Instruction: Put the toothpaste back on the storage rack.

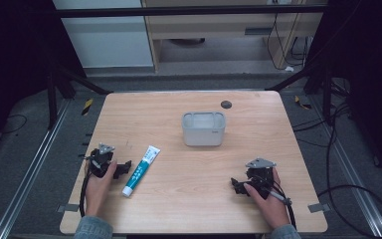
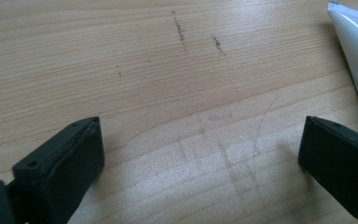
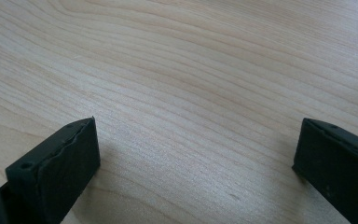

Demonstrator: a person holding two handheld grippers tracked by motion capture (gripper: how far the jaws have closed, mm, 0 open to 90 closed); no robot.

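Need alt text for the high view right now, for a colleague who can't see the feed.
A person's two hands rest on a light wooden table, each holding a black two-jaw tool: the left tool sits beside a white and teal toothpaste tube, the right tool near the right front. A grey rounded plastic container stands mid-table, behind them.

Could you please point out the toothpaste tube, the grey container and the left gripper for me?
Tube (image 1: 141, 170): high view, middle of its body.
Container (image 1: 203, 134): high view, front wall.
Left gripper (image 1: 125, 168): high view, between its jaw tips.
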